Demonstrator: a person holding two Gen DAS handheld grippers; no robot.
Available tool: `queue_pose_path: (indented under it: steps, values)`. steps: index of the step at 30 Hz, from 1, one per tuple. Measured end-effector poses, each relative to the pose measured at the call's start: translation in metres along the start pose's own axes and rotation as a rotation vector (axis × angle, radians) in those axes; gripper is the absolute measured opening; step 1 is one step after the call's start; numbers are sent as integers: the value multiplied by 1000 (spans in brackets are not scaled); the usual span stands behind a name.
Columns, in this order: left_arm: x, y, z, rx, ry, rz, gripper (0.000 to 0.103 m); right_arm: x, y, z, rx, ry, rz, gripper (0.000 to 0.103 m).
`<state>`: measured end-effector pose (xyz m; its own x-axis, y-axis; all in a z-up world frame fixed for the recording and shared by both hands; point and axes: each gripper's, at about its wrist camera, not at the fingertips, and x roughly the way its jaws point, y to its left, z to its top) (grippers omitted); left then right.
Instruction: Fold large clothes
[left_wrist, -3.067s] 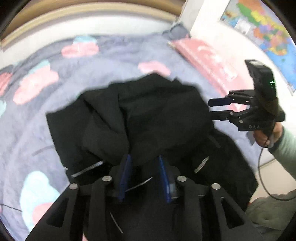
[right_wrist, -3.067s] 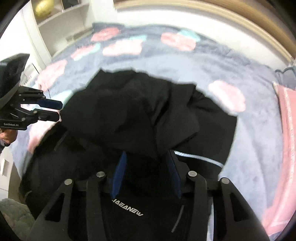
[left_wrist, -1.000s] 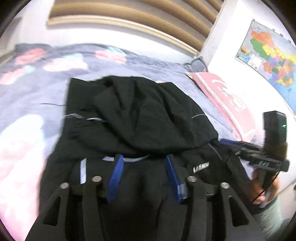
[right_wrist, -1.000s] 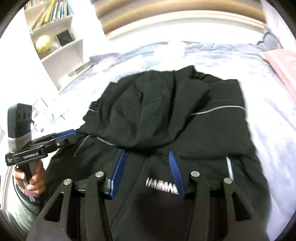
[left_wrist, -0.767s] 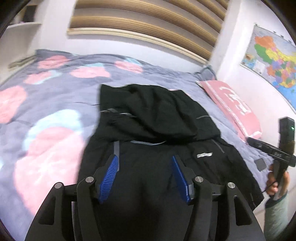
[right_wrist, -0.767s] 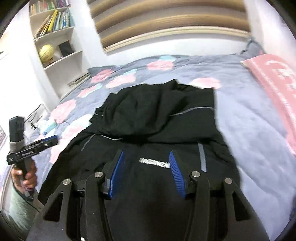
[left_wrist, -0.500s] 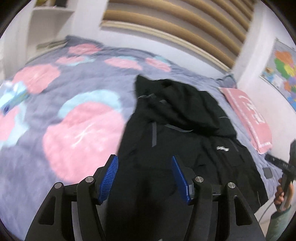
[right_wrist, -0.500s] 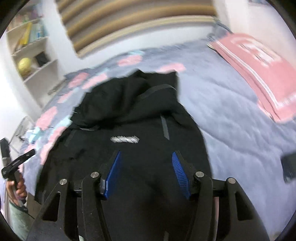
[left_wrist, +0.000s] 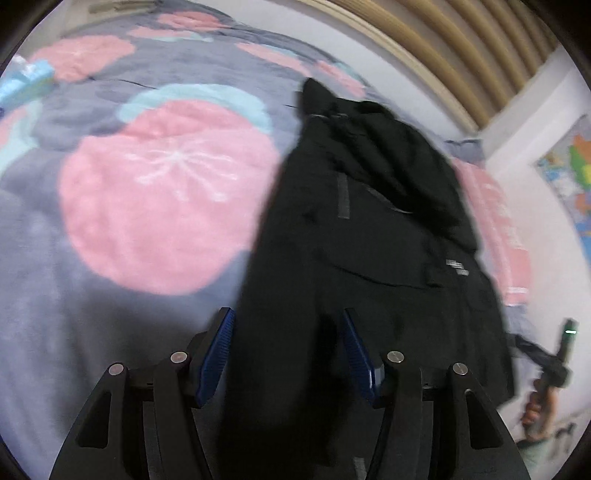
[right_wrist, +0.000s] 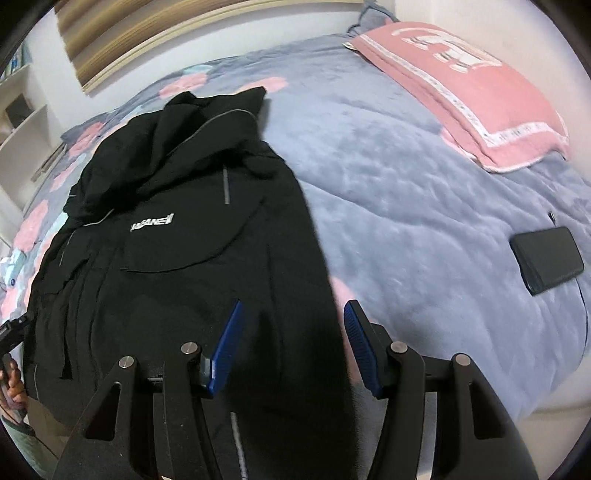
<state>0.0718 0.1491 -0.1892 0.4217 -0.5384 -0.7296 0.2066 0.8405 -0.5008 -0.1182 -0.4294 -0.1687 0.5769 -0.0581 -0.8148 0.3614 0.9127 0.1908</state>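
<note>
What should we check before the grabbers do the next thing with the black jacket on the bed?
1. Black jacket lies spread on the bed cover: ok.
2. Left gripper has the jacket's edge between its fingers: ok. Its jaws are closing but not pressing yet.
3. Right gripper has the jacket's other edge between its fingers: ok, and the fingers are open.
4. Phone lies apart from the jacket: ok.
5. Jacket is smooth all over: not ok, because the hood end is bunched.
6. Hem nearest the grippers is flat: cannot tell, it is hidden under them.
</note>
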Motion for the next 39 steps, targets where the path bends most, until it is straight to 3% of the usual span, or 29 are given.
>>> queue_pose_path:
  steps: [2, 4, 10, 16, 18, 21, 24, 25, 29, 31, 35, 36, 37, 39]
  values:
    - [-6, -3, -1, -14, 2, -120, 59, -1, -6, -3, 13, 2, -4, 60]
    - [-10, -5, -3, -5, -4, -140, 59, 1, -15, -7, 29, 14, -12, 60]
    - [0, 2, -18, -20, 58, -70, 59, 15, -34, -16, 83, 72, 33, 60]
    - [1, -15, -21, 45, 68, -19, 59, 27, -37, -19, 103, 92, 62, 60]
    - [0, -21, -20, 60, 71, -49, 59, 28, -34, -19, 93, 95, 61, 58]
    - [-4, -29, -18, 58, 62, -130, 59, 24, -30, -19, 85, 102, 110, 41]
    - [-10, -33, -15, 41, 44, -214, 59, 17, -23, -18, 82, 92, 194, 41]
    - [-10, -33, -15, 44, 42, -209, 59, 13, -22, -18, 91, 87, 233, 41]
    - [1, -33, -23, 71, 73, -104, 59, 15, -29, -21, 92, 108, 128, 45]
    - [6, -31, -30, 79, 93, -84, 59, 16, -38, -26, 119, 116, 158, 54]
    - [11, -31, -38, 84, 117, -68, 59, 21, -44, -35, 133, 141, 174, 56]
    - [11, -32, -38, 82, 115, -67, 59, 20, -41, -37, 120, 148, 182, 54]
    - [9, -36, -37, 79, 113, -86, 59, 17, -35, -37, 93, 146, 180, 45]
    - [0, -41, -36, 69, 97, -154, 59, 4, -21, -36, 44, 137, 212, 34]
